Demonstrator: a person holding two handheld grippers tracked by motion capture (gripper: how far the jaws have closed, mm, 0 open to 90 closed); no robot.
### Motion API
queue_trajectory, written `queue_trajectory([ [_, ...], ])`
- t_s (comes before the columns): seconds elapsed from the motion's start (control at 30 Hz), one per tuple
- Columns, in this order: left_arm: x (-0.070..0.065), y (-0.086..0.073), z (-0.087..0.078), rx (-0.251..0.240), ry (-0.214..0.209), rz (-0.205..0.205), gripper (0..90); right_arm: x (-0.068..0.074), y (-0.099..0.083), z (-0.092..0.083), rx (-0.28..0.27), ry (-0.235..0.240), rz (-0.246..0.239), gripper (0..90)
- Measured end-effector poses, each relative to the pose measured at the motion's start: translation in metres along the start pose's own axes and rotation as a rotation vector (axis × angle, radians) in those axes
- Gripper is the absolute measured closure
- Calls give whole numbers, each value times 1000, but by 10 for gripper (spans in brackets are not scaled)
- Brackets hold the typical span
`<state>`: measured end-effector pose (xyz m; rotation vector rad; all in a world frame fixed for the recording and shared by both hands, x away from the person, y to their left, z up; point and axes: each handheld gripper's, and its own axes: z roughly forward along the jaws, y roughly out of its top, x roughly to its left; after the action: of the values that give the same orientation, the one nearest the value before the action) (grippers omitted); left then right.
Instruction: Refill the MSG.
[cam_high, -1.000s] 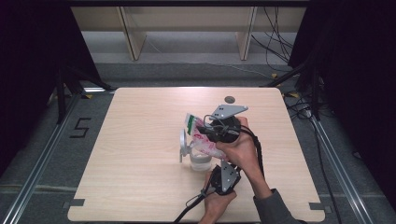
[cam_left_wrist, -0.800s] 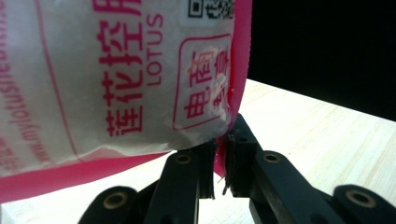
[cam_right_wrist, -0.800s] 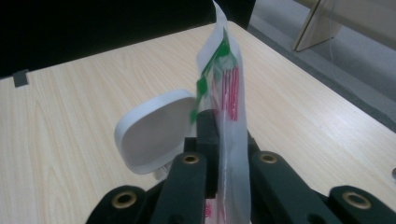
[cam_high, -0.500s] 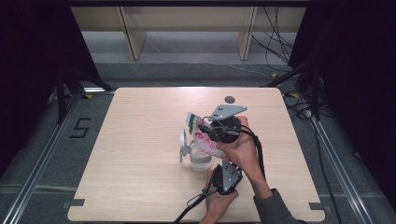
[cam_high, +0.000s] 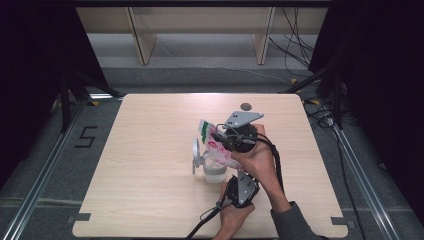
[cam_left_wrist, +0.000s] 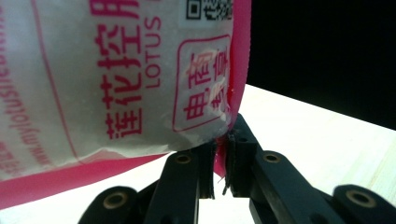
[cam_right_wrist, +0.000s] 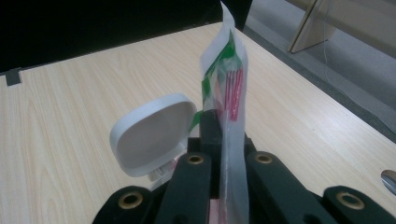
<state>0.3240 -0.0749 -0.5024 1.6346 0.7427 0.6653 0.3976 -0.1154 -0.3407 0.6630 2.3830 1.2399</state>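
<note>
Little has shifted since the earlier frames: both hands sit where they were over the near-right part of the desk, and the pink and white sachet hangs at the same tilt. Only the right tongs differ, their jaws having just been closing, with the sachet's sealed edge between them.

Nearest the person, the left tongs point away from the desk's near edge. In the left gripper view their jaws are pressed almost together on the sachet's lower pink corner, where the film looks frayed. Just beyond, the right tongs are clamped tight on the sachet's upper edge, the thin film standing up between the black pads.

With both ends now pinched, the packet seems ready to be torn open or tipped, so its contents can go into the clear jar directly beneath it. The jar's white hinged lid stands flipped open to the left, clear of the mouth.

Farther off, a small dark disc lies near the far edge of the pale wood. Beyond the desk are grey floor, pale wooden shelf legs and trailing black cables, with dark curtains on both sides.
</note>
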Motion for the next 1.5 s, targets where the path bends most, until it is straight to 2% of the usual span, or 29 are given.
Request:
queue_trajectory([
  [0.07, 0, 0, 0, 4, 1, 3, 830, 0, 0, 0, 1, 2, -2, 900],
  [0.1, -2, 0, 4, -59, -11, -34, 829, 1, 0, 0, 2, -3, 12, 900],
  [0.2, -3, 1, 5, -62, -10, -38, 830, 1, 0, 0, 4, -4, 18, 900],
  [0.27, -3, 2, 5, -61, -20, -37, 830, 1, 0, 0, 0, 1, 1, 900],
  [0.53, -4, 2, 6, -68, -10, -42, 829, 1, 1, 0, 2, 4, -3, 900],
  [0.6, -4, 2, 6, -72, -9, -41, 830, 1, 1, 0, 12, 17, 4, 900],
  [0.67, -5, 2, 6, -72, -8, -41, 829, 0, 1, -1, 9, 9, -4, 900],
  [0.83, -4, 2, 6, -73, -8, -42, 830, 0, 2, 0, 23, 19, 10, 900],
  [0.93, -5, 2, 6, -72, -10, -42, 829, 1, 2, 0, 30, 8, 22, 900],
  [1.03, -5, 2, 6, -75, -9, -44, 829, -1, 2, 2, 17, 5, -1, 900],
  [1.23, -5, 2, 6, -77, -8, -39, 829, -1, 3, 2, 31, 25, 7, 900],
  [1.37, -5, 3, 6, -81, -6, -43, 829, 0, 3, 2, 37, 22, 6, 900],
  [1.43, -4, 4, 5, -71, -19, -31, 829, 1, 4, 2, 46, 20, 5, 900],
  [1.5, -4, 4, 6, -75, -12, -33, 829, 0, 5, 2, 42, 18, -9, 900],
])
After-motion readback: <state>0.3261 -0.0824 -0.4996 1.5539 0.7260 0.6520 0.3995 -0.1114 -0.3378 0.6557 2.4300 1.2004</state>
